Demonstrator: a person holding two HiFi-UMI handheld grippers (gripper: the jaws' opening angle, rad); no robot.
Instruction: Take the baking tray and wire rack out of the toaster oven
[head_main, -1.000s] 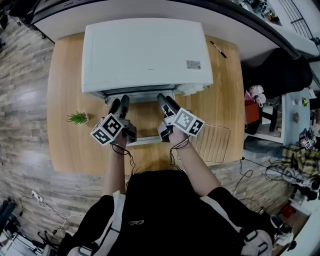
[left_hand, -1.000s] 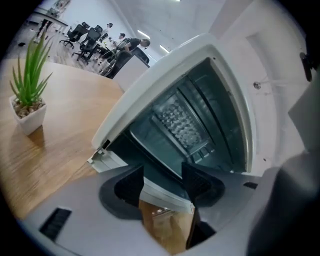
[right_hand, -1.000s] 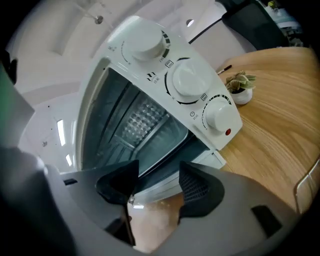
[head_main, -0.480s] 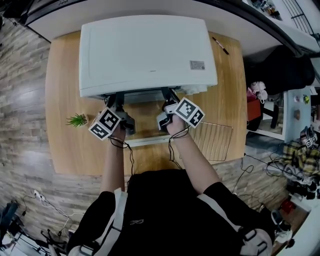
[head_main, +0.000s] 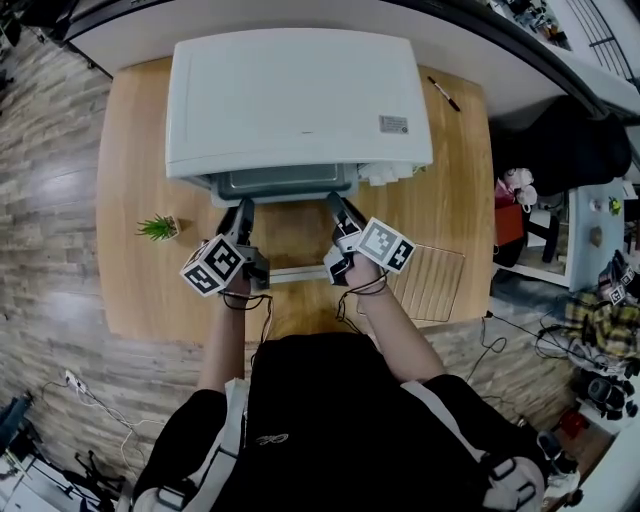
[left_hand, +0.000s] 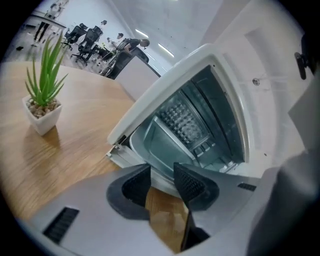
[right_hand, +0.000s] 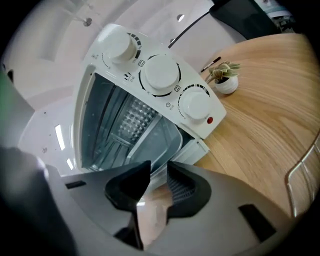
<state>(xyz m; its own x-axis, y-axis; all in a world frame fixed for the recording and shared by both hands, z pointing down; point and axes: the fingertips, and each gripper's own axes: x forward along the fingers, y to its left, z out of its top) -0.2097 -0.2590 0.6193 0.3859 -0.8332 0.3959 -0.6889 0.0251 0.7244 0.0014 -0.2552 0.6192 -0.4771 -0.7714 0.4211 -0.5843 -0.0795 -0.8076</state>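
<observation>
Clamping the baking tray's front rim, left gripper and right gripper have jaws just closed onto it, one toward each end, presumably to keep it level. Tray pokes partly out of the toaster oven. Wire rack lies on the table nearby.

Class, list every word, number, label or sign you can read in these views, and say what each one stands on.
No text can be read here.
Sticker on the toaster oven top: print too small.
Scale marks round the three knobs: blurred, no numbers legible.
Small square symbols beside the knobs: too blurred.
Marker cubes: coded patterns, no letters.
</observation>
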